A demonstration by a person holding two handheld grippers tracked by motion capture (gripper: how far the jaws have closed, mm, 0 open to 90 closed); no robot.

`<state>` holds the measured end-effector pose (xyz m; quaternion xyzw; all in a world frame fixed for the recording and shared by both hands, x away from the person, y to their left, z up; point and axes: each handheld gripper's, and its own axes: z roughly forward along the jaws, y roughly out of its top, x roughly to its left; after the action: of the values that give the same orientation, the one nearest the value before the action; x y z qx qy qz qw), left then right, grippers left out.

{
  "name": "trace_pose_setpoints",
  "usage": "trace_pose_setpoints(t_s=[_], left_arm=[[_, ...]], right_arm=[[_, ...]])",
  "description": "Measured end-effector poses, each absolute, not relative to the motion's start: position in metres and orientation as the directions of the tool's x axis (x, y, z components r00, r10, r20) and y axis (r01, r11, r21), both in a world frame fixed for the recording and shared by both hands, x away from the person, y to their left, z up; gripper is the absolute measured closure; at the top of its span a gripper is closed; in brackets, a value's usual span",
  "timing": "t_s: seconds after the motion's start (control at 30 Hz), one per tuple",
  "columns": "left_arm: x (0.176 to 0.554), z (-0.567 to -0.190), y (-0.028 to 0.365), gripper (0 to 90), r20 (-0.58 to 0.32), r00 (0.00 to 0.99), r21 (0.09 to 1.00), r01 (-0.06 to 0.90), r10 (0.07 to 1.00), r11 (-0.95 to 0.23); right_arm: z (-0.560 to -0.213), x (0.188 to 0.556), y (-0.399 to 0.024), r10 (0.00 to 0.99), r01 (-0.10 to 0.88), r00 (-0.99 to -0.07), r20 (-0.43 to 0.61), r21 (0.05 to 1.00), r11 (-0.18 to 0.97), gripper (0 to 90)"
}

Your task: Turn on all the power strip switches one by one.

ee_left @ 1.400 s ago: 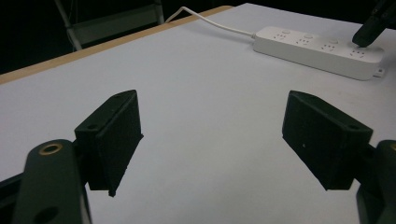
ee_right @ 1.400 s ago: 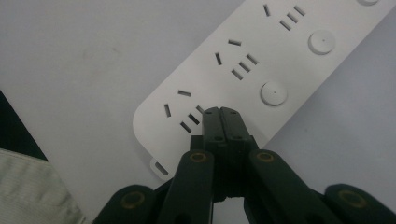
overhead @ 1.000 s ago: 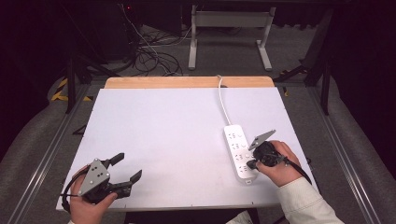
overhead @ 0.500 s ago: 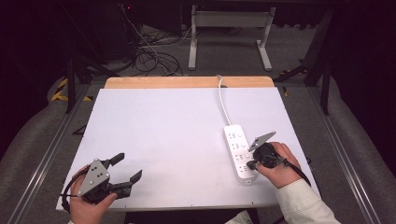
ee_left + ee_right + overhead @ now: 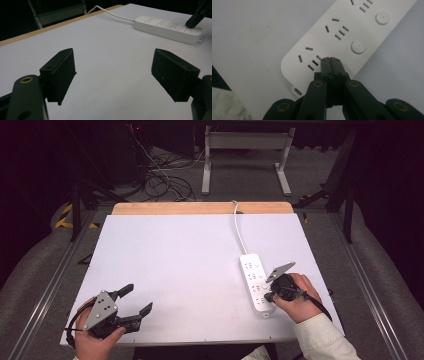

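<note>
In the high view a white table [image 5: 190,270] fills the middle of the frame, with a strip of bare wood along its far edge. A white power strip [image 5: 256,282] lies flat at the right of centre, running roughly from the upper middle toward the lower right, and its white cord [image 5: 239,230] leads up to the table's far edge.

The right gripper [image 5: 271,296] sits at the lower right of the frame, held in the person's right hand [image 5: 297,295], a light sleeve [image 5: 322,340] below it. Its jaws are pressed together with nothing between them. In the right gripper view the closed tips [image 5: 330,60] rest on the end of the power strip [image 5: 342,37], just beside the last set of socket slots and below a round white button [image 5: 358,47]. Whether the tips press down or merely touch the surface cannot be told.

The left gripper [image 5: 136,299] lies at the lower left of the high view, held in the left hand [image 5: 95,337], well apart from the power strip. Its jaws stand wide apart and hold nothing. In the left gripper view they frame bare table [image 5: 110,65], and the power strip [image 5: 167,28] shows at the upper right with the tip of the right gripper [image 5: 193,21] on its near end.

Beyond the table, at the top of the high view, cables [image 5: 160,180] lie on the floor beside a grey metal stand [image 5: 245,155].
</note>
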<state>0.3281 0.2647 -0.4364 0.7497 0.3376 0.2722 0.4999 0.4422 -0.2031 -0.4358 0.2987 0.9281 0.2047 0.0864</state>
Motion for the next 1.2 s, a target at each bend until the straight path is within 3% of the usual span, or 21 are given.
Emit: trace_pose_setpoints(t_s=[0.27,0.57,1.2], left_arm=[[0.33,-0.437,0.266,20.0,0.067,0.621,0.932,0.24,0.781,-0.271],[0.329,-0.437,0.266,20.0,0.068,0.62,0.933,0.237,0.781,-0.27],[0.329,-0.438,0.267,19.7,0.075,0.611,0.936,0.229,0.788,-0.266]], right_arm=[[-0.427,0.44,-0.207,0.598,0.482,-0.802,-0.019,0.57,0.665,90.0],[-0.418,0.449,-0.207,0.612,0.478,-0.789,-0.047,0.579,0.661,90.0],[-0.436,0.471,-0.206,0.641,0.521,-0.766,-0.041,0.543,0.658,90.0]])
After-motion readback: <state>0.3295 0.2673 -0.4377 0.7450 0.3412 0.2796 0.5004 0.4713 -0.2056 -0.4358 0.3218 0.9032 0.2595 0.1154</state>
